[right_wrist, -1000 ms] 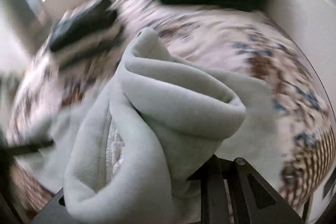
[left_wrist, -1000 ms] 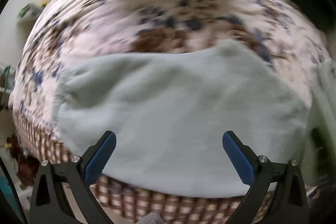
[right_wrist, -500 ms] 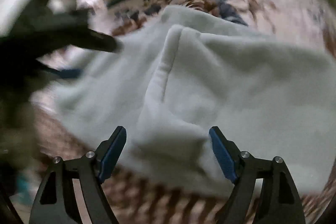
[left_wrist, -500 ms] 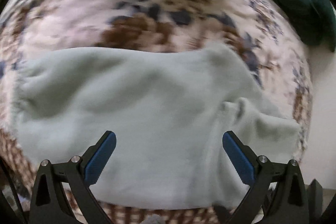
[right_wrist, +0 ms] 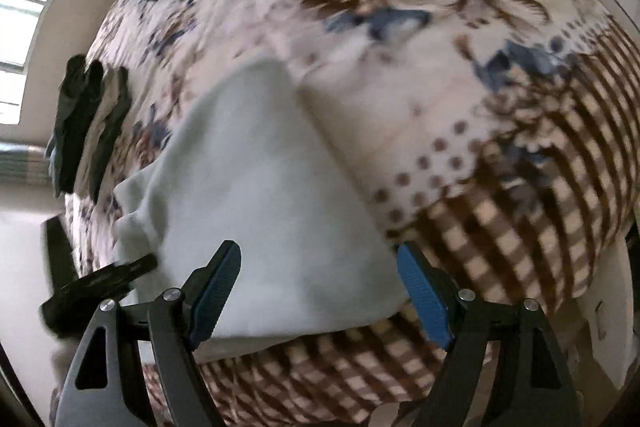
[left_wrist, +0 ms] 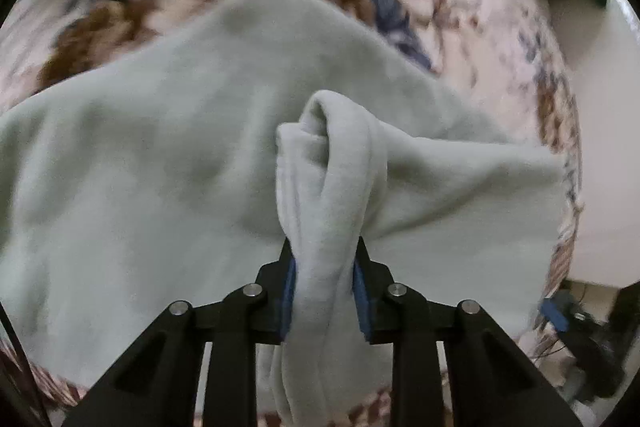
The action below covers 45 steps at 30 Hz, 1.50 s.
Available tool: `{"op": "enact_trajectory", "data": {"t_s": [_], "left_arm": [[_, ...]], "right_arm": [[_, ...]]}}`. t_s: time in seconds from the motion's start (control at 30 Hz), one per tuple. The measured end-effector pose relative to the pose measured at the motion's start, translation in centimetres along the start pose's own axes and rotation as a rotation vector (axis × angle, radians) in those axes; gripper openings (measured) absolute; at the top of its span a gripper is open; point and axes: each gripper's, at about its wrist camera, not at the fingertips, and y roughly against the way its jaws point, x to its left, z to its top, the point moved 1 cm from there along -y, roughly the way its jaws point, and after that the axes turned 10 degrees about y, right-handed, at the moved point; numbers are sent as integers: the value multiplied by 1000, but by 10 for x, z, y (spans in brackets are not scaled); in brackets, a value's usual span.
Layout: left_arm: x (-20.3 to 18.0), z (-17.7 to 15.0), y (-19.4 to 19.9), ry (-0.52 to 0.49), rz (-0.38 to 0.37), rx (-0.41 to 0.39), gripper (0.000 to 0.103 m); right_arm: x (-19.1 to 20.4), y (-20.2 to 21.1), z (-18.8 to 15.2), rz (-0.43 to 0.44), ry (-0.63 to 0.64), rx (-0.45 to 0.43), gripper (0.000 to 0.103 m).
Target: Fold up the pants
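Fleece pants [left_wrist: 160, 167] bunch in left gripper [left_wrist: 324, 291]; right gripper [right_wrist: 320, 295] gapes empty.

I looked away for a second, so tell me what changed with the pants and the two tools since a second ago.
The left tool, open a second ago, has shut on a bunched fold of the pale green pants. The right tool, which gripped a bundle of them then, let go half a second ago and is open over the flat part. The pants stay on the floral blanket, dark clothes beyond.
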Motion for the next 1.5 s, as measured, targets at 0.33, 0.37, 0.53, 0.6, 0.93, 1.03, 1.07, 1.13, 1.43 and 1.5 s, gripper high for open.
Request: {"op": "enact_trajectory", "data": {"t_s": [0.33, 0.37, 0.53, 0.6, 0.93, 1.03, 1.07, 1.13, 1.43, 1.5], "left_arm": [[39, -12, -21, 136, 35, 68, 28], [39, -11, -22, 141, 29, 74, 31], [45, -13, -5, 158, 11, 68, 41], [46, -10, 13, 169, 7, 19, 41], [52, 34, -15, 206, 31, -49, 49], [60, 22, -1, 243, -13, -42, 49], [62, 15, 6, 249, -24, -43, 49], [69, -6, 21, 251, -58, -44, 49], [97, -78, -10, 209, 36, 24, 61], [103, -73, -3, 262, -5, 30, 61]], "right_arm": [[-1, -39, 3, -37, 39, 138, 83], [-4, -44, 4, -67, 50, 156, 83], [-20, -55, 9, -58, -34, 210, 83], [-14, -48, 11, -50, -16, 199, 83], [10, -62, 27, -107, 61, 234, 83], [15, -61, 32, -118, 76, 233, 83], [19, -60, 34, -122, 84, 231, 83], [27, -53, 32, -121, 94, 225, 83], [47, -67, 25, -185, 159, 279, 83], [53, -72, 24, -190, 155, 285, 83]]}}
